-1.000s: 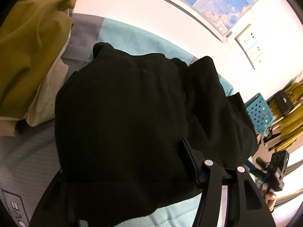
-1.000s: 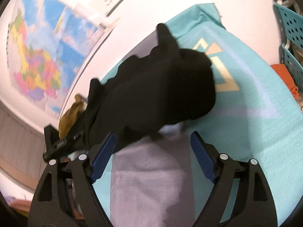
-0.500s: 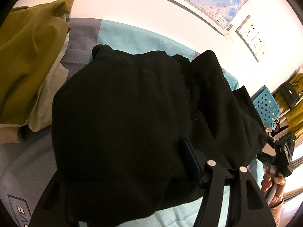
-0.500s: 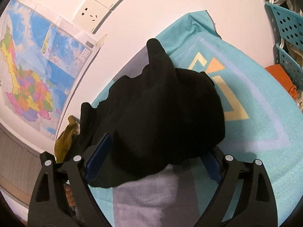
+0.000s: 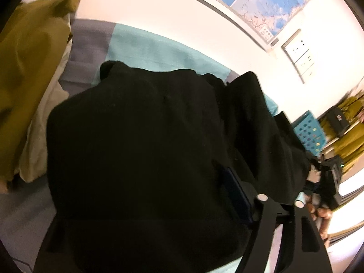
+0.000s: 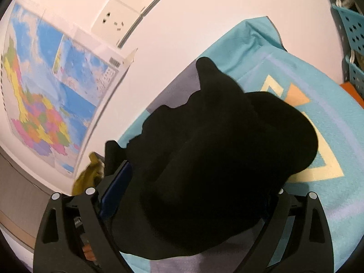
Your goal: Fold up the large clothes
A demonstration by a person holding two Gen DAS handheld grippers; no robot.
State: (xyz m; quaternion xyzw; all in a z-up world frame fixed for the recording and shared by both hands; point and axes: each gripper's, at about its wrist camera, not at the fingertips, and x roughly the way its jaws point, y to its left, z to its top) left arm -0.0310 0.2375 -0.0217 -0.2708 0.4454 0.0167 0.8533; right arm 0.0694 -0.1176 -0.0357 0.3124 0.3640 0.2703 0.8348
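Observation:
A black garment (image 5: 141,136), folded into a thick bundle, lies on the teal and grey bedcover (image 5: 159,52). In the left wrist view it fills the gap of my left gripper (image 5: 141,193). It hides the left finger, and the right blue pad (image 5: 236,188) sits against its edge. Whether the pads press it I cannot tell. In the right wrist view the black garment (image 6: 227,147) reaches in between the wide-apart fingers of my right gripper (image 6: 200,182). The left blue pad (image 6: 116,188) shows beside the cloth; the right pad is covered. A hand (image 5: 320,213) holds the right gripper at the garment's far end.
An olive garment (image 5: 29,68) on a beige cloth (image 5: 43,136) is piled to the left of the black one. Teal baskets (image 6: 350,22) and an orange cloth (image 6: 352,93) stand past the bed's right side. A white wall with a map (image 6: 45,91) and sockets (image 6: 127,6) runs behind.
My right gripper has moved forward over the bedcover, so the garment's near end now lies between its fingers, which stand wider. The left wrist view has hardly changed.

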